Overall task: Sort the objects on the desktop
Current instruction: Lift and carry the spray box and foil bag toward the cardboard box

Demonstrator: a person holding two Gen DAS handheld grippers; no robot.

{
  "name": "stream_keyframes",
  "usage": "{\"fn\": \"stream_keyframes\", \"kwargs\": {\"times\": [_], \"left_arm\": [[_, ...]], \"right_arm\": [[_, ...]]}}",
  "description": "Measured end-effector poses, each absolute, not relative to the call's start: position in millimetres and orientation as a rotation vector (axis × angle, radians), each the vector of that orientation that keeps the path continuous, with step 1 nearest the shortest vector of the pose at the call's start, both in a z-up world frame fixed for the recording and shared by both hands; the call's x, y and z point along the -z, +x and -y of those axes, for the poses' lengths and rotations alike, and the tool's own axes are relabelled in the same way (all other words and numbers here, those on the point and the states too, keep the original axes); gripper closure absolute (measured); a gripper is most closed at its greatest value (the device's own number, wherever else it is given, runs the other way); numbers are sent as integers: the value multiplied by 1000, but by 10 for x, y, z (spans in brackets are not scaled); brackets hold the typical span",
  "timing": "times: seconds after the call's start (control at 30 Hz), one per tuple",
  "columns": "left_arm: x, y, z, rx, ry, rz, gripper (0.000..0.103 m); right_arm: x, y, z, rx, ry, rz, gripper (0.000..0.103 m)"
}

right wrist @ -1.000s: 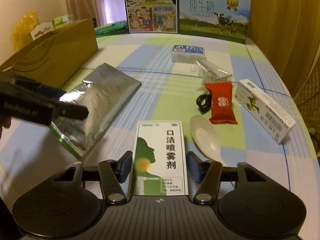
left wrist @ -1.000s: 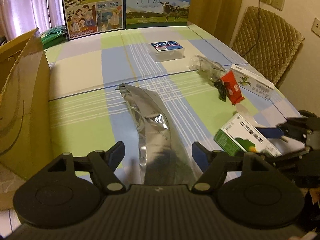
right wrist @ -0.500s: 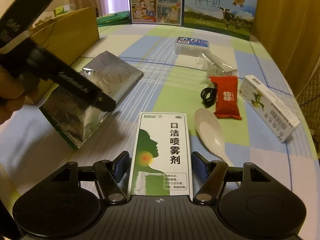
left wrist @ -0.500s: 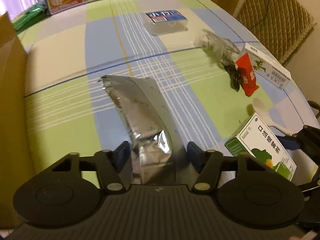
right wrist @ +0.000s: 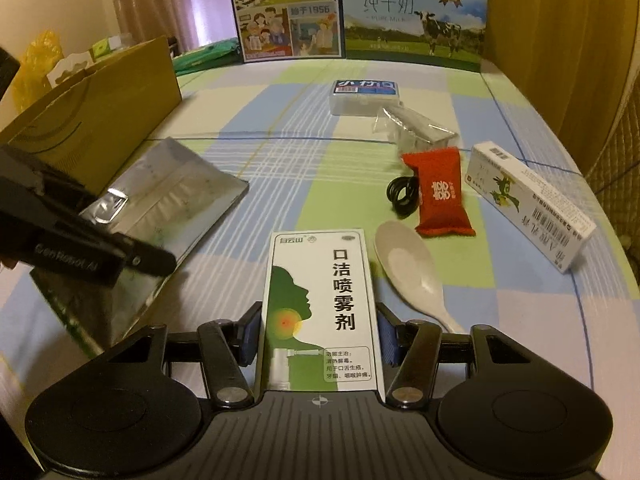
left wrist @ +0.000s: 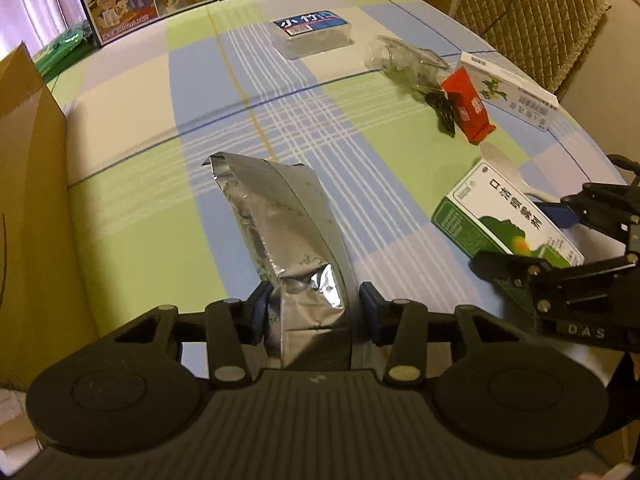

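Right now the left gripper (left wrist: 312, 310) has its fingers (left wrist: 370, 312) narrowed around the near end of a silver foil pouch (left wrist: 280, 224); the left pad seems to touch the foil, while the right pad shows a slight gap, so a firm pinch can't be confirmed. Pouch lies toward the near left part of the counter (left wrist: 132, 128), just beside a brown cardboard box (left wrist: 28, 184) at the left edge.

Right gripper (right wrist: 318, 338) fingers (right wrist: 387, 340) sit close on both sides of a green-and-white spray box (right wrist: 320, 304), near edge, middle; whether they actually press it can't be told. Box lies flat.

White spoon (right wrist: 408, 272) lies just right of the spray box. Beyond it is a red packet (right wrist: 438, 194), touching a black cord loop (right wrist: 402, 196) on its left. Long white carton (right wrist: 528, 204) lies near the right edge. Crumpled clear wrapper (right wrist: 412, 130) and a clear plastic case with blue label (right wrist: 366, 96) sit further back, middle. Two milk cartons (right wrist: 416, 16) stand at the far edge.
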State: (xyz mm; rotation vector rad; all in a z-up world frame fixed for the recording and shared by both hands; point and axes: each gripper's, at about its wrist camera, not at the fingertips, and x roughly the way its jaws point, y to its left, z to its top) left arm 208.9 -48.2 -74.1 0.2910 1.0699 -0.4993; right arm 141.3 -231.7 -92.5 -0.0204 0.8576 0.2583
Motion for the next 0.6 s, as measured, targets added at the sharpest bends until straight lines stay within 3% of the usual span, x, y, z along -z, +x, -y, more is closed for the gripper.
{"fn": "stream_keyframes", "kwargs": {"times": [0.23, 0.6], "left_arm": [[768, 2276, 485, 527, 297, -1129, 55], [768, 2203, 511, 528, 346, -1111, 65]], "right_arm": [[929, 1363, 2233, -253, -88, -849, 48], [954, 1360, 2244, -244, -113, -854, 47]]}}
